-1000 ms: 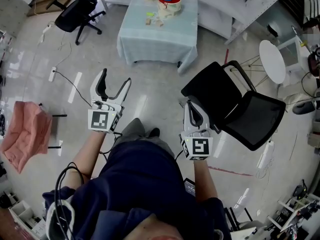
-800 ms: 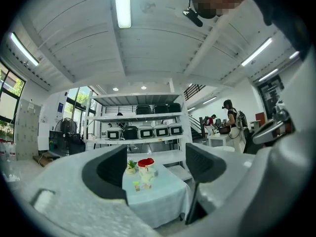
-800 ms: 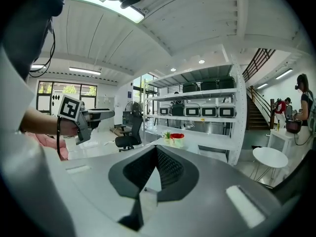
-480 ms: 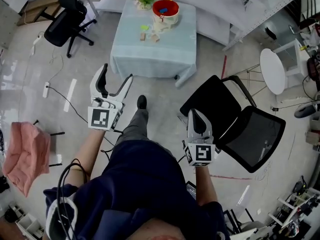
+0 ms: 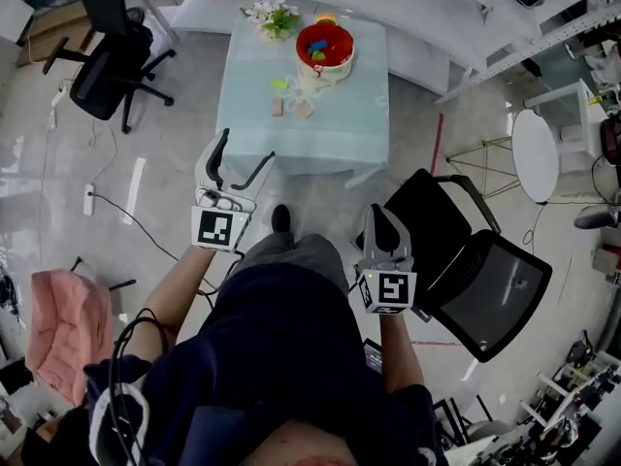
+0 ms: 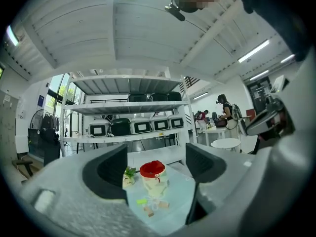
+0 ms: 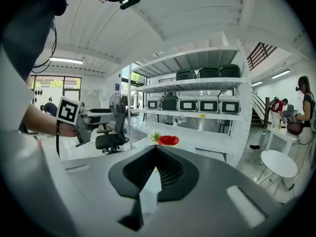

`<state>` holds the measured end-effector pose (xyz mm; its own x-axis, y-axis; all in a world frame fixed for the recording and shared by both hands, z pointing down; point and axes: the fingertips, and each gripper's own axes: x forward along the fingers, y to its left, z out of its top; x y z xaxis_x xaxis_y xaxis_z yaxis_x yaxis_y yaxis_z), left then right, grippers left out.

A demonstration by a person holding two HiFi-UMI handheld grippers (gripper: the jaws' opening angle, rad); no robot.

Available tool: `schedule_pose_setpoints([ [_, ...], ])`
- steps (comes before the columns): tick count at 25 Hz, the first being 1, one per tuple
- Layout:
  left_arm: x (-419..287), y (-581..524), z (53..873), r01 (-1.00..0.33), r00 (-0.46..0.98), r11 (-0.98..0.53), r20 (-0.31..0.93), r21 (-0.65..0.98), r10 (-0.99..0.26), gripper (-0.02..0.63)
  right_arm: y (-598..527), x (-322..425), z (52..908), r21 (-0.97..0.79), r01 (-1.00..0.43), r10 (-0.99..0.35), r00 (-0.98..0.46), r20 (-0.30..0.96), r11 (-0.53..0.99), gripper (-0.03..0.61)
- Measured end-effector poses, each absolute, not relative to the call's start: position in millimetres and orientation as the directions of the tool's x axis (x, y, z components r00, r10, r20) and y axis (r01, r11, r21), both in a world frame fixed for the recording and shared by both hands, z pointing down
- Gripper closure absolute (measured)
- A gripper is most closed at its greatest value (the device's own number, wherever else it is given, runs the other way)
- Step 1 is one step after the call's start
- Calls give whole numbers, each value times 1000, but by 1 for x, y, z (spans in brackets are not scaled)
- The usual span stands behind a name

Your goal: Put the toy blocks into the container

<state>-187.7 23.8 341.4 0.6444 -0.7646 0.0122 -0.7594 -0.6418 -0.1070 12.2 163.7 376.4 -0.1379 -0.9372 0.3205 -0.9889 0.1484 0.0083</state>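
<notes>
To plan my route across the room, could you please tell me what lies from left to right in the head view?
A pink cloth, left gripper, right gripper, round white table.

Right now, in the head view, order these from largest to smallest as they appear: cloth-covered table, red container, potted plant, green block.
1. cloth-covered table
2. red container
3. potted plant, only slightly smaller than the container, so nearly a tie
4. green block

Ahead of you: red-rimmed round container (image 5: 324,49) upright on pale tablecloth (image 5: 340,129), coloured blocks inside; green block (image 5: 279,84), two wooden blocks (image 5: 303,111) loose beside it.
</notes>
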Motion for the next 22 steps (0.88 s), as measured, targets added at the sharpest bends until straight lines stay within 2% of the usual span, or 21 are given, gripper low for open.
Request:
schedule_pose_setpoints([
  [12, -158, -76, 467, -790, 557, -598, 247, -137, -793, 233, 86, 46, 411, -7, -974, -896, -212, 391, 228, 581],
  [22, -142, -130, 594, -791, 485, -605, 508, -90, -711, 241, 68, 70, 441, -26, -967, -852, -236, 468, 253, 580],
])
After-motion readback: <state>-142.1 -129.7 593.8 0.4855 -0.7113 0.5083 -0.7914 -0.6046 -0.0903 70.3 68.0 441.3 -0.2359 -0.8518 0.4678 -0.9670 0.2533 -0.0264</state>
